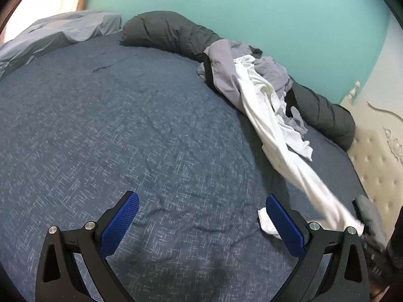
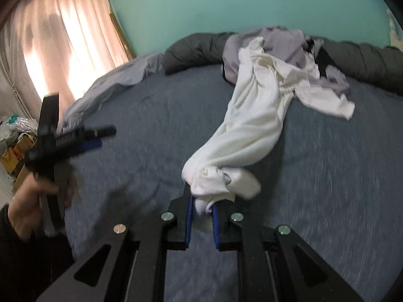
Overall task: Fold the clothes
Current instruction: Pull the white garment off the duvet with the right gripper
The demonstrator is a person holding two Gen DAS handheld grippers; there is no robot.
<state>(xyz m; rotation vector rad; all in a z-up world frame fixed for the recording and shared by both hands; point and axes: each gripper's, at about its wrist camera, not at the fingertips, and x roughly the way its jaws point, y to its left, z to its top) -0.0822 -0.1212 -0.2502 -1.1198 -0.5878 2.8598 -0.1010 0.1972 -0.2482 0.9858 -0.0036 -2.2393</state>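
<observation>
A white garment (image 2: 252,125) trails from the clothes pile at the back of the bed toward me, drawn out into a long rope. My right gripper (image 2: 202,207) is shut on its bunched near end, with cloth squeezed between the blue pads. In the left wrist view the same white garment (image 1: 272,130) runs diagonally down to the right, where the blurred right gripper (image 1: 365,219) holds it. My left gripper (image 1: 201,197) stands wide open above the bare bedcover with nothing between its pads. The right wrist view shows the left gripper (image 2: 100,138) in a hand at the left, away from the garment.
A blue bedcover (image 1: 113,125) fills the foreground. At the back lie a lavender-grey garment (image 1: 224,58), a rolled dark grey duvet (image 1: 171,32) and a pale blue sheet (image 1: 63,30). A cream tufted headboard (image 1: 377,166) is on the right. A curtain (image 2: 63,37) and boxes (image 2: 17,148) stand on the left.
</observation>
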